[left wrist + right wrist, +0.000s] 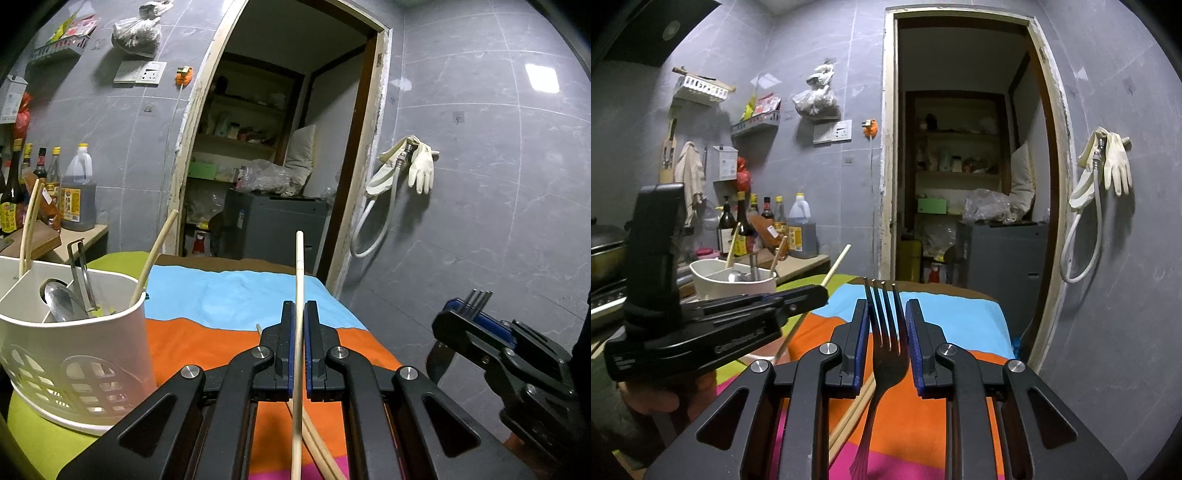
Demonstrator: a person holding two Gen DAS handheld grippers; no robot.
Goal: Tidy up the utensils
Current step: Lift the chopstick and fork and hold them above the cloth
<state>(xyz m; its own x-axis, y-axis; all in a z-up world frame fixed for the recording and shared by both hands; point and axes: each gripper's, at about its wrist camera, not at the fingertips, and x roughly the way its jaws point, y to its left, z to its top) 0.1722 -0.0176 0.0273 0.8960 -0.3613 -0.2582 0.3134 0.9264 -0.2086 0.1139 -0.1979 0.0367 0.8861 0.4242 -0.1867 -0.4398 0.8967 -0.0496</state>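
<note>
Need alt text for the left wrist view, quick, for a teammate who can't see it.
The left gripper is shut on one chopstick pointing up over a striped cloth. A white utensil caddy stands at left; the right gripper with a fork is at right.

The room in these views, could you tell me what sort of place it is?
Most likely a home kitchen: sauce and oil bottles on a counter, a white utensil caddy holding a spoon and chopsticks, and rubber gloves hanging on the tiled wall.

Striped cloth-covered table, white utensil caddy, loose chopsticks on it
</note>
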